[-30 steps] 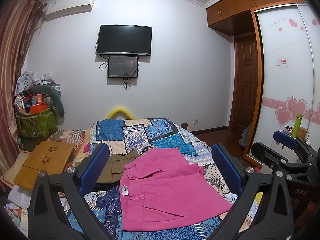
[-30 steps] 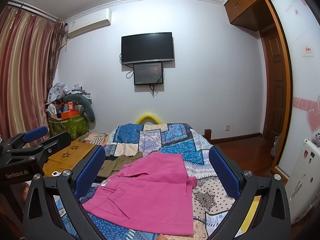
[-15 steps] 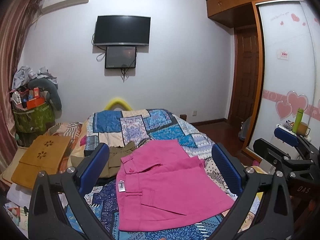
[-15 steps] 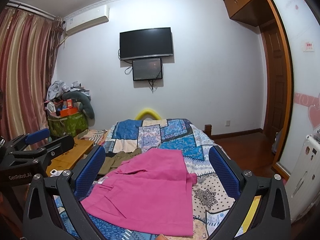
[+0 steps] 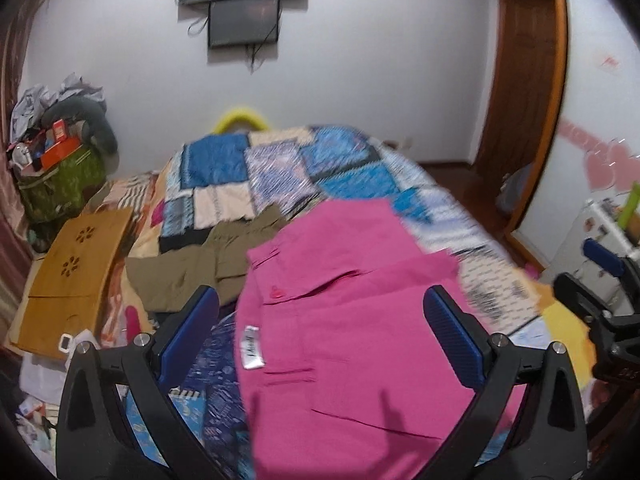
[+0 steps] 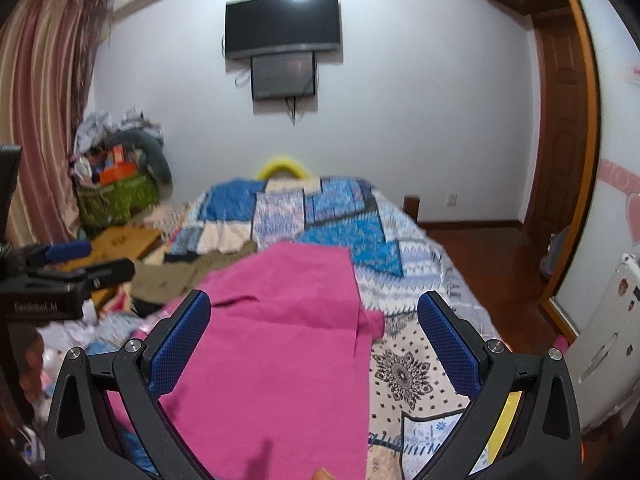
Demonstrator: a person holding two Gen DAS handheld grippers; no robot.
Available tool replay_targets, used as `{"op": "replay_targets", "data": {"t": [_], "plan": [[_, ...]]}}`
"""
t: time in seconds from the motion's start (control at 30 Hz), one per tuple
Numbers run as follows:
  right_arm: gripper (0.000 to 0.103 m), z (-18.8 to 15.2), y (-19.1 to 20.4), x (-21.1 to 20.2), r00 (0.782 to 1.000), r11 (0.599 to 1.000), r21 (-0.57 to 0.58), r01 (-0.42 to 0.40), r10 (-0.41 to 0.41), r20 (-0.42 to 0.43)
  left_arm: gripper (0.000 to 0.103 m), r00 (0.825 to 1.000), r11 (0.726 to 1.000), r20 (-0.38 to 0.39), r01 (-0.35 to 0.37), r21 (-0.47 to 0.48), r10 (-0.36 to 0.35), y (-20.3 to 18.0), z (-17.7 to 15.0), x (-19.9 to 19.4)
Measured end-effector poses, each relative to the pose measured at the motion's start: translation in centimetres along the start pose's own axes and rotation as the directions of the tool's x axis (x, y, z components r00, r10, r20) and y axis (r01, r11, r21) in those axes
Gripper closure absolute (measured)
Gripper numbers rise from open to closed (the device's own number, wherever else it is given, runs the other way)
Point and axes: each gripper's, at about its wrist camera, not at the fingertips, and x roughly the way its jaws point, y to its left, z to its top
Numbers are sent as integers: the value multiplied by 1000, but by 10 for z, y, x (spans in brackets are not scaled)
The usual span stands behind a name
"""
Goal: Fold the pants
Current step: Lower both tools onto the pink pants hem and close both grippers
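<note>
Pink pants (image 5: 352,332) lie spread on the patchwork bed cover (image 5: 280,160), waistband and white label (image 5: 251,347) toward the left. They also show in the right wrist view (image 6: 288,340). My left gripper (image 5: 320,336) is open and empty, above the pants' waist area. My right gripper (image 6: 314,344) is open and empty, above the pants' right part, near their edge. The other gripper shows at each view's edge, the right gripper (image 5: 600,280) and the left gripper (image 6: 60,276).
An olive garment (image 5: 200,264) lies left of the pink pants. A wooden lap desk (image 5: 72,276) and a green bag of clutter (image 5: 56,184) stand at the left. A white appliance (image 6: 600,340) and the wardrobe (image 6: 568,140) are at the right.
Both grippers have tilted down and moved closer to the pink pants, which now fill more of each view. Both stay open.
</note>
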Motion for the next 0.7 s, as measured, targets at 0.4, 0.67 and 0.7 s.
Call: {"op": "replay_targets", "data": {"t": [0.4, 0.67, 0.7], "plan": [[8, -28, -37, 92, 954, 999, -19, -39, 32, -298, 6, 967, 1000, -255, -25, 16, 28, 45, -13, 111], [32, -30, -61, 131, 914, 993, 42, -106, 114, -389, 49, 922, 1000, -386, 25, 18, -17, 58, -29, 147], [33, -31, -64, 134, 906, 992, 59, -115, 129, -403, 50, 919, 999, -393, 32, 12, -25, 59, -29, 150]]}}
